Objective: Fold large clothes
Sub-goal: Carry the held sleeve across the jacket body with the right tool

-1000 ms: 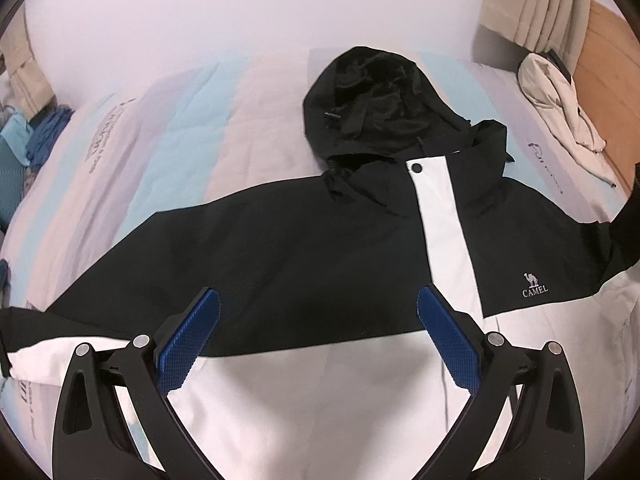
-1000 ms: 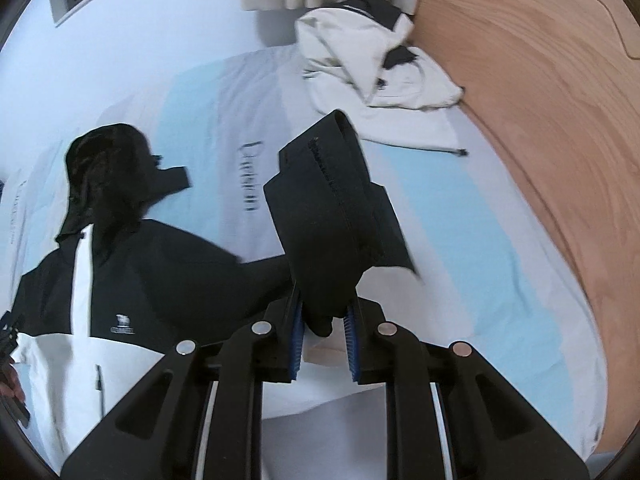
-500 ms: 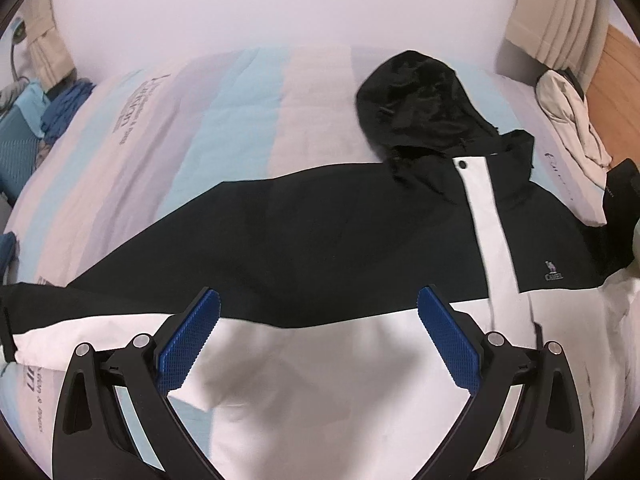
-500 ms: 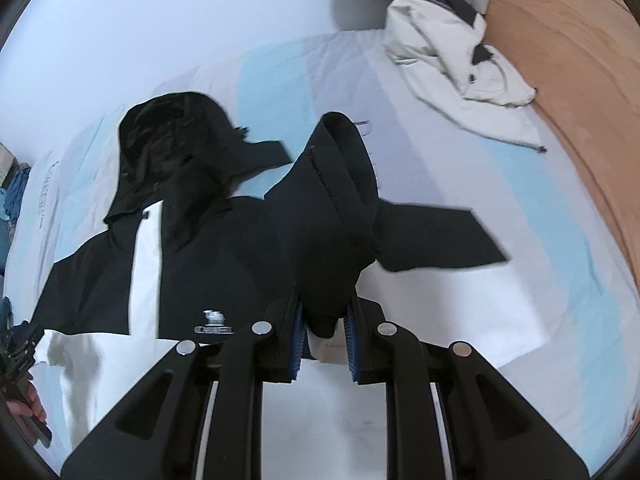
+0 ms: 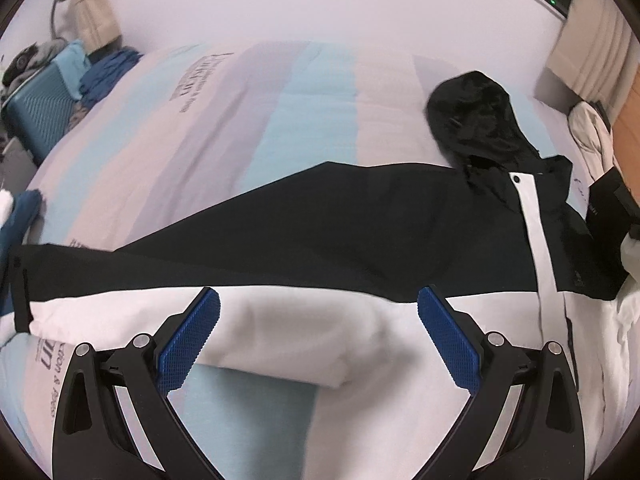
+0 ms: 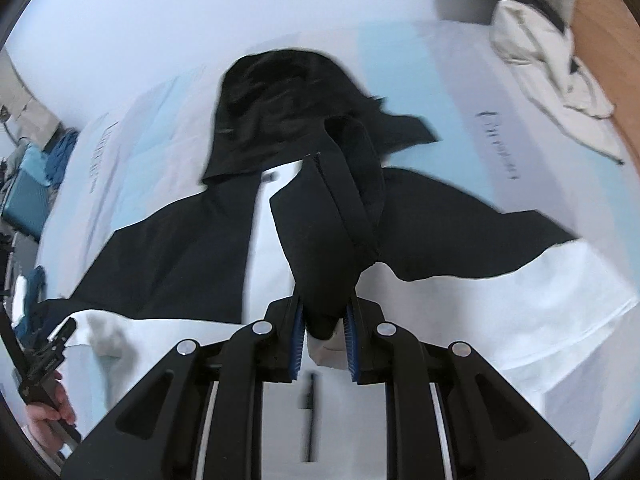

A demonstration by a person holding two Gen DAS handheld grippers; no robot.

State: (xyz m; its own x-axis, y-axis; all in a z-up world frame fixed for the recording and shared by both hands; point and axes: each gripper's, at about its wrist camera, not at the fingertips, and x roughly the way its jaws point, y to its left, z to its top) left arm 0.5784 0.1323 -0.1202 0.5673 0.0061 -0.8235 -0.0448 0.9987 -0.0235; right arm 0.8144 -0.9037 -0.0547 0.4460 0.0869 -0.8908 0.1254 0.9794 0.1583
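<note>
A black-and-white hooded jacket (image 5: pixel 360 240) lay spread face up on the striped bed (image 5: pixel 248 120), and everything else is placed against it. Its black hood (image 6: pixel 280 108) pointed toward the far wall, and one sleeve (image 5: pixel 100 276) stretched flat along the bed to the jacket's side. The right gripper (image 6: pixel 323 344) was clamped on the other sleeve's black cuff (image 6: pixel 332 216), which stood up from between the blue pads above the jacket's white front strip. The left gripper (image 5: pixel 318 344) hung over the jacket's white lower half with its jaws spread wide and nothing between them. A crumpled cream garment (image 6: pixel 548 60) lay well beyond the jacket's hood, against the wooden headboard (image 6: pixel 612 40). A teal suitcase (image 5: pixel 36 112) stood past the outstretched sleeve, beside the bed.
</note>
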